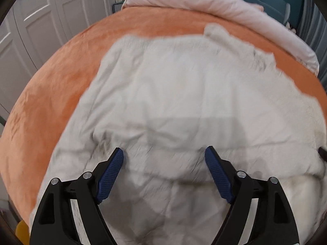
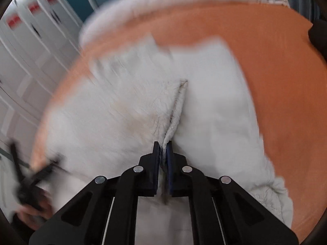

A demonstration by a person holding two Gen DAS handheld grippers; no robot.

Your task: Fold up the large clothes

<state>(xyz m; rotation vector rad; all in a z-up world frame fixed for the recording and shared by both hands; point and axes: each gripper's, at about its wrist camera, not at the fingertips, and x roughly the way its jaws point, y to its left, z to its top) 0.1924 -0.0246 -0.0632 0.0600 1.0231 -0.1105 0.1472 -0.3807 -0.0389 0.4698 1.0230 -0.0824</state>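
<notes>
Large off-white fleecy garment (image 1: 184,106) lies spread over the orange plush bed cover (image 1: 61,77); it fills the centre of the left wrist view, its far edge toward 12 o'clock. A rolled pale pink quilt (image 1: 204,2) sits beyond it at 12–1 o'clock. White panelled wardrobe doors (image 1: 40,20) at 10 o'clock.

Left gripper (image 1: 164,153): jaws wide apart, blue ribbed pads (image 1: 111,175) clear of the cloth, nothing between them. It hangs over the near middle of the garment.

Right gripper (image 2: 162,146): jaws closed on a raised ridge of the fleecy garment (image 2: 122,112); the pinched fold runs from the fingertips up toward 12 o'clock. Both views are motion-blurred, the right one more so. The left gripper (image 2: 30,183) shows as a dark smear at 8 o'clock in the right view.

Step in hand, as judged: carrying one gripped edge across to make a fold, the free gripper about to take a second hold.

To do well:
- Keep the right pinch firm; thick pile may slip from a shallow bite.
- Set the left jaws on the matching edge, at the same level as the right hold, so the fold line runs straight.
- Lift just enough to clear the cover; dragging would bunch the lower layer.
- Lay the edge down flat, then release.
</notes>
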